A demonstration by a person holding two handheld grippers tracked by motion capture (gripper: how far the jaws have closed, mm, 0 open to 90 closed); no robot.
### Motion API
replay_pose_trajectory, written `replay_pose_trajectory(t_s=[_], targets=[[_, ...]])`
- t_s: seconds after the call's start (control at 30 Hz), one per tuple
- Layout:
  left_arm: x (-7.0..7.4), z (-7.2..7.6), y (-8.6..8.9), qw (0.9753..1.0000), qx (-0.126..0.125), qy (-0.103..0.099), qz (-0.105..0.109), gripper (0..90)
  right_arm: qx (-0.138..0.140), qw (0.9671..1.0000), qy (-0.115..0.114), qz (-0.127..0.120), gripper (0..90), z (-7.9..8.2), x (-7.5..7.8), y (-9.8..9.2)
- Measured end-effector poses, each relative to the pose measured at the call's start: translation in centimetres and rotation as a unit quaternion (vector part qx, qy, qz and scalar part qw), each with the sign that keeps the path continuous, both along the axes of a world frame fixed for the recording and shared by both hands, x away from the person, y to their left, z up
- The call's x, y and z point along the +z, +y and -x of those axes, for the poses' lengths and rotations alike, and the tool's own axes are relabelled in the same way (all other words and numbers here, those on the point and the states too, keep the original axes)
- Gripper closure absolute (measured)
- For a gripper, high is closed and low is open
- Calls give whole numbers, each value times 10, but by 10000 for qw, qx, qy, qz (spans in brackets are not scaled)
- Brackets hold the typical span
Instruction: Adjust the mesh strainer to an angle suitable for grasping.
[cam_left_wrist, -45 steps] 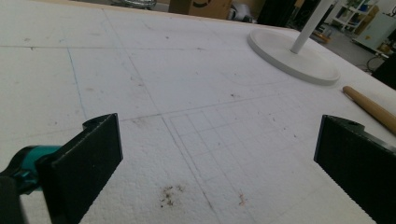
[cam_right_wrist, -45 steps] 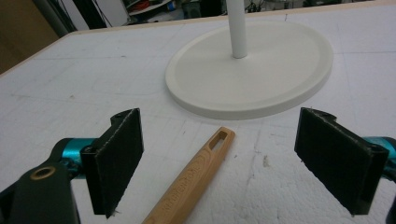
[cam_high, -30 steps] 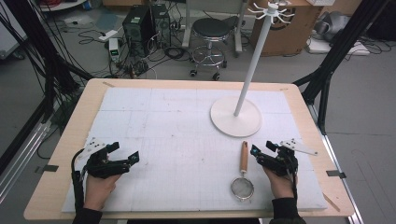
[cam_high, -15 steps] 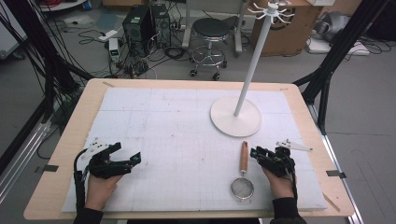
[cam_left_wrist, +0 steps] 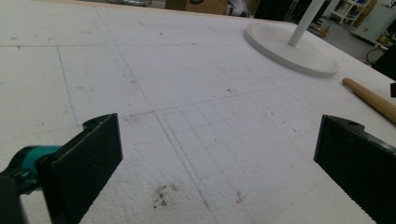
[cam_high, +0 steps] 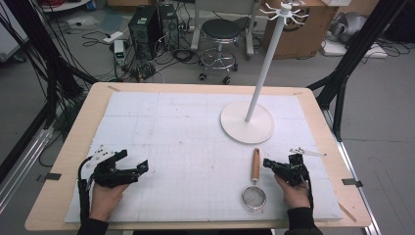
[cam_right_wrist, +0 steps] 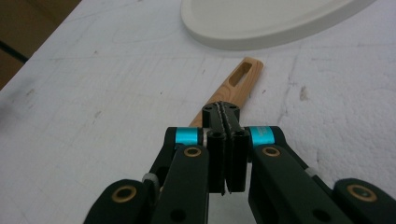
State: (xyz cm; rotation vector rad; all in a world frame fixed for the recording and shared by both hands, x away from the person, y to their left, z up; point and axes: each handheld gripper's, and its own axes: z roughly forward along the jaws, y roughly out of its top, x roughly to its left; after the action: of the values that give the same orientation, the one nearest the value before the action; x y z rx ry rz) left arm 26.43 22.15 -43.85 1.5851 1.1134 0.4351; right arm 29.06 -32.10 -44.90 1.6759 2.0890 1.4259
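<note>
Meanwhile the right gripper (cam_high: 268,163), at the lower right of the high view, has swung its tips toward the left of the frame over the last second and now sits just beside the wooden handle of the strainer (cam_high: 255,180). Its jaws are pressed flat together with nothing between them; in the right gripper view (cam_right_wrist: 225,112) the closed tips sit at the frame's centre, in front of the handle, whose slotted end (cam_right_wrist: 242,74) points toward the upper middle. Whether the tips touch the wood cannot be told.

The strainer itself has not moved: it lies flat on the white foam mat (cam_high: 186,127), mesh ring toward the bottom edge of the high view, handle pointing up toward the round base of the white stand (cam_high: 247,122).

At the lower left the left gripper (cam_high: 132,164) has hardly shifted. Its jaws are spread wide over bare mat, holding nothing, and in the left gripper view (cam_left_wrist: 219,154) they stand at the two lower corners, with the stand's base (cam_left_wrist: 292,49) at the upper right and the handle (cam_left_wrist: 369,98) at the right edge.
</note>
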Motion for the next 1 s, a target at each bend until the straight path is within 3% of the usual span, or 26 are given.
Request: replay_pose_trajectory(t_s=[0.2, 0.3, 0.53, 1.0], targets=[[0, 0, 0, 10000, -10, 2, -2, 17, 79, 9998, 199, 34, 898, 1, -2, -2], [0, 0, 0, 10000, 1, 13, -10, 17, 182, 9991, 360, 162, 898, 8, -5, -1], [0, 0, 0, 10000, -18, 17, -28, 17, 280, 9979, 565, 130, 899, 19, -10, 2], [0, 1, -1, 10000, -15, 5, -20, 20, 400, 9975, 565, 162, 898, 23, -10, 20]])
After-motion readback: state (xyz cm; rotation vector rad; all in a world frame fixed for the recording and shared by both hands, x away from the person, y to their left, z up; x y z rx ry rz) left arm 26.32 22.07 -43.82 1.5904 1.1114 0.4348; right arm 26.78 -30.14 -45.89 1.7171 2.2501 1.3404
